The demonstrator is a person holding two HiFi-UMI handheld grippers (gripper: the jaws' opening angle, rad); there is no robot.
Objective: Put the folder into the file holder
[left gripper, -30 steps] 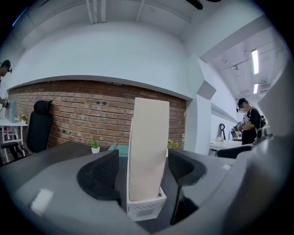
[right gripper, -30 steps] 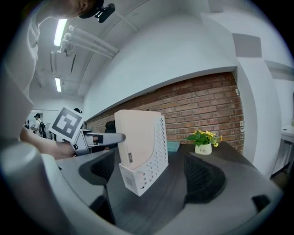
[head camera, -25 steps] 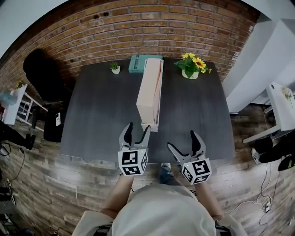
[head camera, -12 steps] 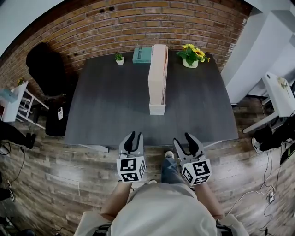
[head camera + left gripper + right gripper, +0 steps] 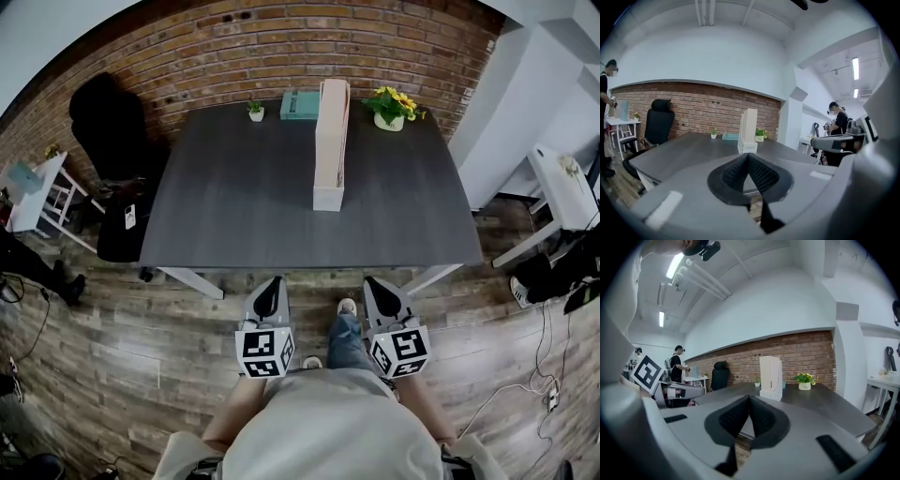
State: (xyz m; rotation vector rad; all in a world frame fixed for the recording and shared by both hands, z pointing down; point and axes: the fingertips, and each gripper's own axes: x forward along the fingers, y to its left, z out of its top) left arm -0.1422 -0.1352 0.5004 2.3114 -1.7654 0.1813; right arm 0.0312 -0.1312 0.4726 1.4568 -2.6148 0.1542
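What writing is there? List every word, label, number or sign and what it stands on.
No readable words or numbers anywhere.
Left tool: cube bears a black-and-white square pattern, no letters.
Right tool: same kind of pattern.
Teal book: cover too small to read.
White tag left of the table: too small to read.

Bright, even light from ceiling strip lights point(image 5: 675, 266); strong fisheye curvature, dark corners, blurred foreground.
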